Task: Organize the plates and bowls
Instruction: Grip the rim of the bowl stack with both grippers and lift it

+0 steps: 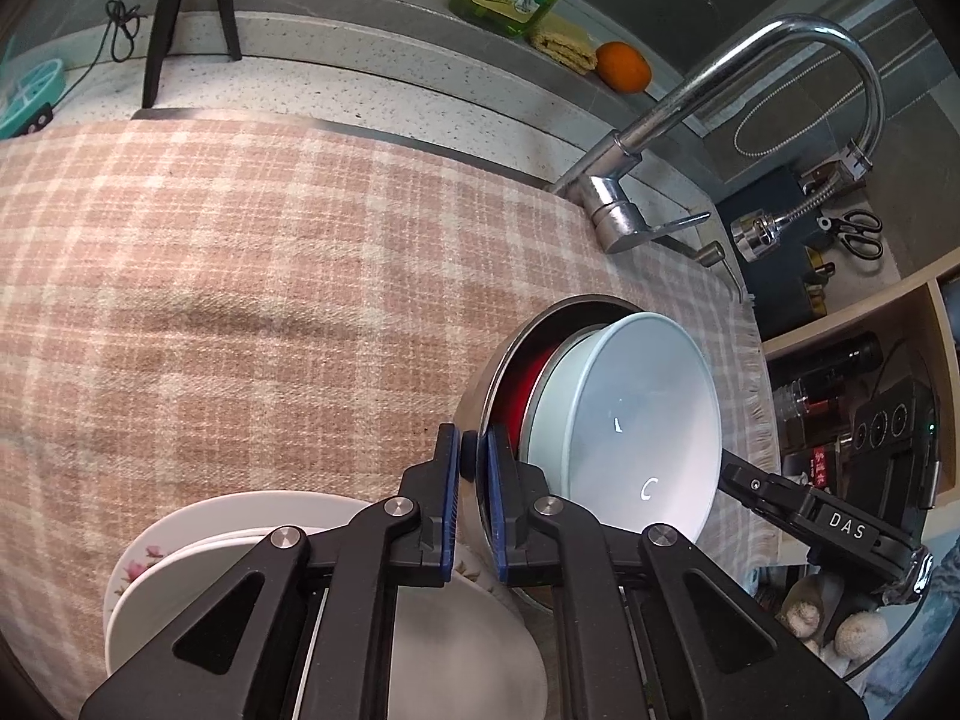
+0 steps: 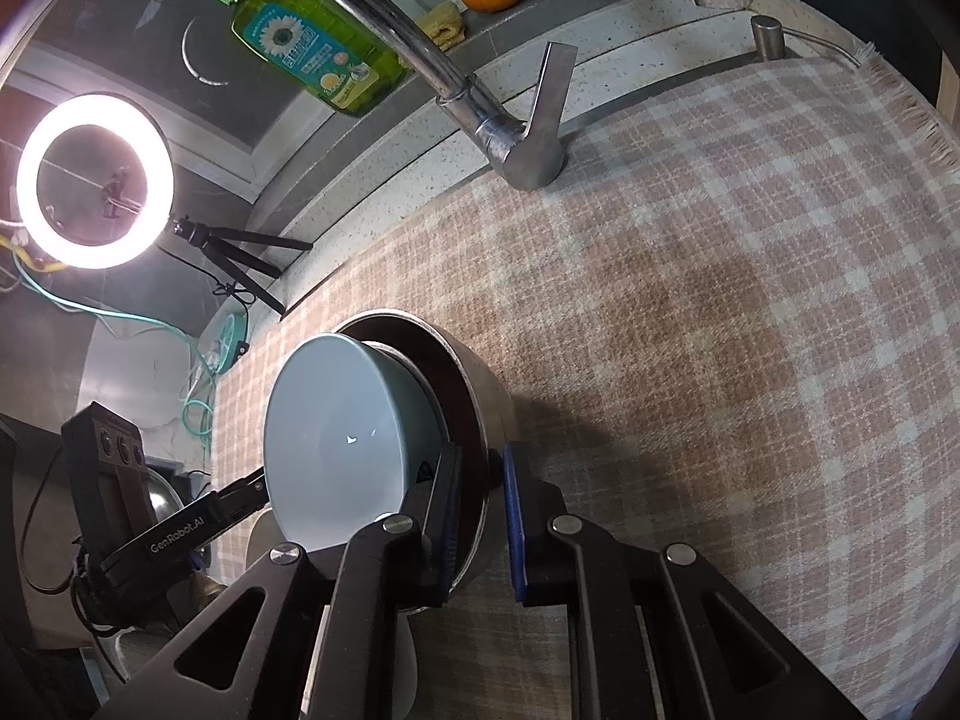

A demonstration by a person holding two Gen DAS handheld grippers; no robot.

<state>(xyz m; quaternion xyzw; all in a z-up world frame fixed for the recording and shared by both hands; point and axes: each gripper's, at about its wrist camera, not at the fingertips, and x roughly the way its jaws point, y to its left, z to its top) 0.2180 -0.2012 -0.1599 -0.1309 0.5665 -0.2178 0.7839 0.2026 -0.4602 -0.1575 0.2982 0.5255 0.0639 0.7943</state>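
Observation:
A steel bowl (image 1: 475,405) (image 2: 495,402) holds a red bowl (image 1: 528,390) and, innermost, a pale blue bowl (image 1: 636,420) (image 2: 342,438). The nest sits tilted over the pink checked cloth (image 1: 240,300). My left gripper (image 1: 472,444) is shut on the steel rim, one pad inside and one outside. From the opposite side, my right gripper (image 2: 480,468) is shut on the same rim. Each gripper shows in the other's view, the right gripper (image 1: 729,474) and the left gripper (image 2: 258,489). A flowered plate (image 1: 180,540) and a white plate (image 1: 462,648) lie stacked under my left gripper.
A chrome faucet (image 1: 624,210) (image 2: 522,150) stands at the cloth's far edge. On the ledge behind are a green soap bottle (image 2: 312,48), a sponge (image 1: 564,42) and an orange (image 1: 624,66). A lit ring light (image 2: 93,180) on a tripod stands at one side. Shelves (image 1: 852,360) hold bottles.

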